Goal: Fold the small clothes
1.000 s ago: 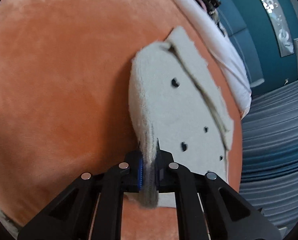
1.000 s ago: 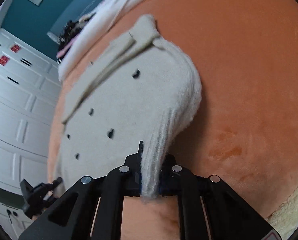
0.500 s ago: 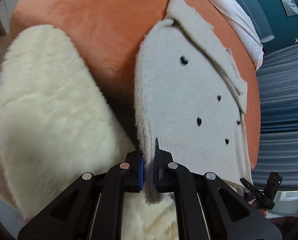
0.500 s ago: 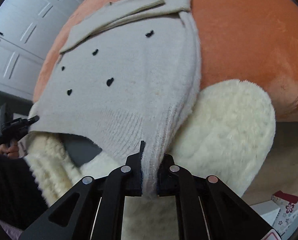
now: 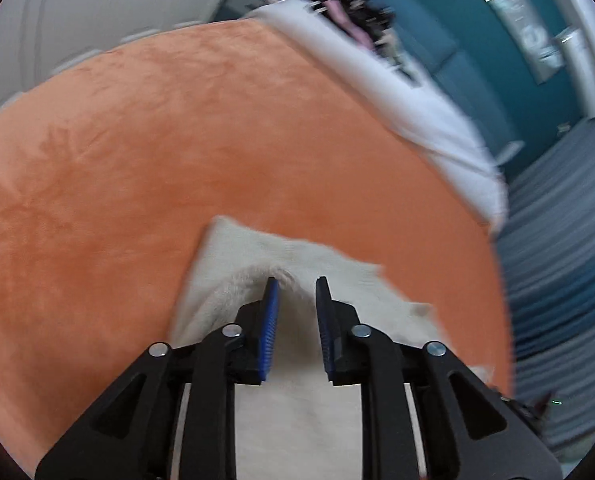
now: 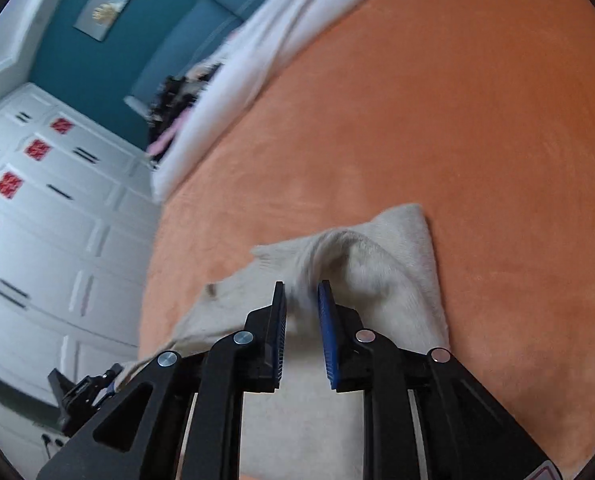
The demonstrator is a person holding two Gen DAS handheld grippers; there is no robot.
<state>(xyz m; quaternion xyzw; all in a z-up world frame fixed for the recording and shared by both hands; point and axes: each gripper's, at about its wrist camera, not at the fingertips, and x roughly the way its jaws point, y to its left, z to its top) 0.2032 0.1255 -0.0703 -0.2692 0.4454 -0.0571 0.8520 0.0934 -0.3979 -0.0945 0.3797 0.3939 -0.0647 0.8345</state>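
The left gripper (image 5: 296, 282) has its blue-padded fingers (image 5: 270, 312) spread a little and opening, with a raised ridge of the cream garment (image 5: 297, 420) between them; the pads do not seem to press on it, though motion blur makes that hard to be sure of. The right gripper (image 6: 302, 285) matches it: its fingers (image 6: 326, 316) stand slightly apart and are opening, a pinched-up fold of the garment (image 6: 381, 280) rising between them without clear contact. The garment lies folded on the orange blanket (image 5: 177, 152), its far edge a short way ahead of both sets of fingertips, its near part running under the grippers toward the cameras. In the right view the left gripper (image 6: 79, 394) shows at the garment's lower left corner. Beyond the blanket (image 6: 457, 120) a white sheet (image 5: 397, 92) runs along the bed's far side, with a dark and pink heap (image 5: 353, 20) of cloth at its end. A teal wall (image 6: 97, 52) and white cupboard doors (image 6: 57, 220) stand behind.
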